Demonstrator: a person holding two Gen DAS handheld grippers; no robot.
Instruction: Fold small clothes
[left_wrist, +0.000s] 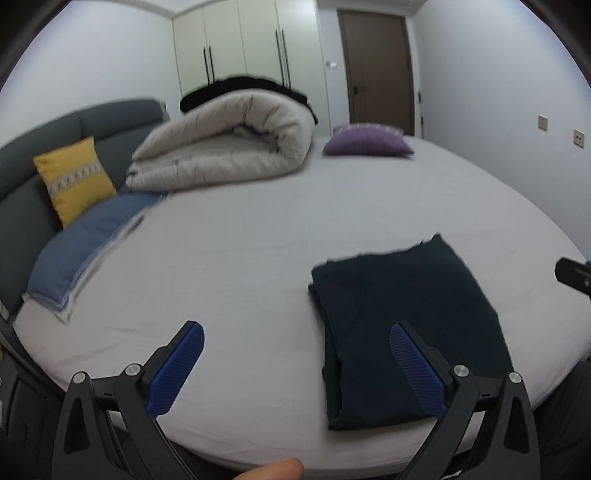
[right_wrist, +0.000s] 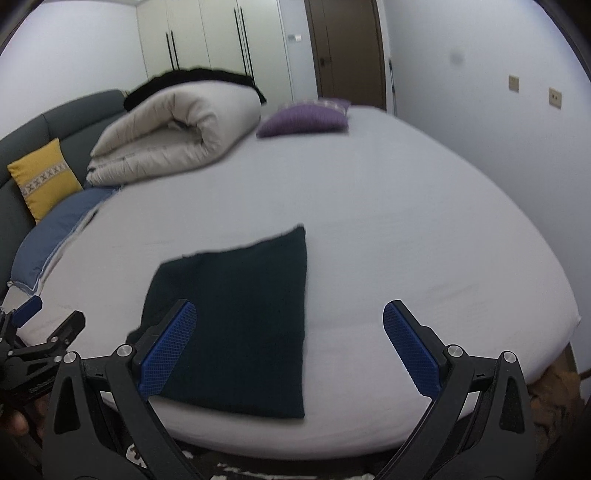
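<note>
Right wrist view: dark garment (right_wrist: 236, 321) lies folded at lower centre; your right gripper (right_wrist: 290, 347) and left gripper (left_wrist: 295, 363) are released, so the fold looks done; next, judge whether another fold is needed.

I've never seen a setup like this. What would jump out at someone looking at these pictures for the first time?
Probably the dark folded garment, lying flat near the front edge of the pale bed. Framing it are two open pincers with blue pads: the right gripper and the left gripper, neither holding anything. Further back, a big rolled duvet sits by a purple cushion, with a yellow cushion on the left against the grey headboard.
</note>
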